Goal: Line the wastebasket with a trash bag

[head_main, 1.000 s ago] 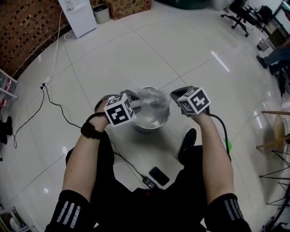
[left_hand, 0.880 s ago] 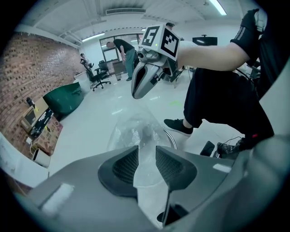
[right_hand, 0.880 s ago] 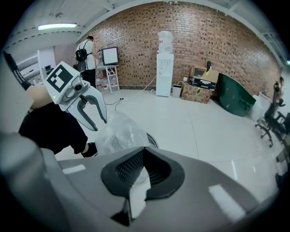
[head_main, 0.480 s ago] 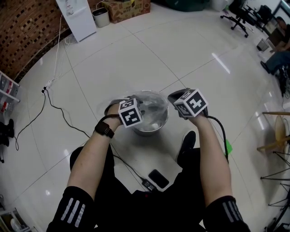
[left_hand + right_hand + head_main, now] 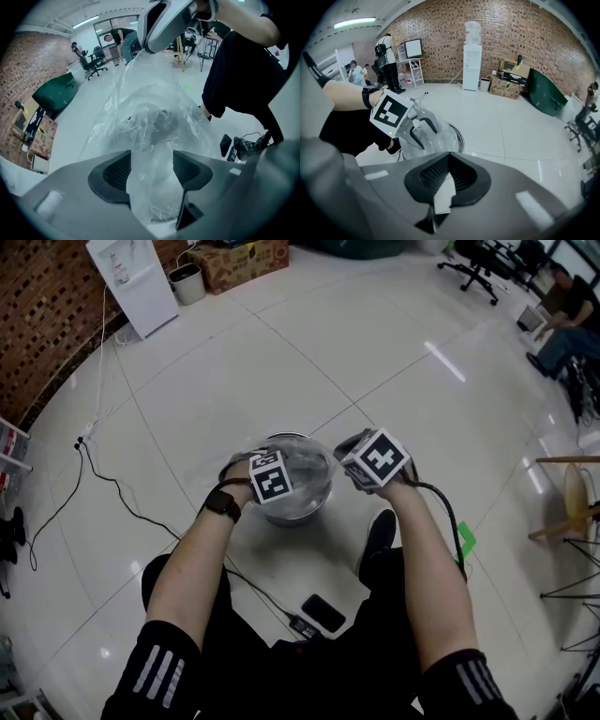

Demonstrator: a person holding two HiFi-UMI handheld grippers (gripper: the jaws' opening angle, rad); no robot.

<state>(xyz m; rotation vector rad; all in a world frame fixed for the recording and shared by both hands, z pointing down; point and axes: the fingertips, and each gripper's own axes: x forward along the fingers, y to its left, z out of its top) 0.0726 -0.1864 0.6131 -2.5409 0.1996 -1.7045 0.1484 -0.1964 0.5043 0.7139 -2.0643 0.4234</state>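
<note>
As its jaws had just swung apart, the left gripper straddled the clear bag without pressing it, and the right gripper was pinched shut on a fold of that bag just above the bin on the floor! With only that one pinch holding, the loose side looked likely to slump into the bin, and a hard tug could have torn the bag or tipped the bin over.
</note>
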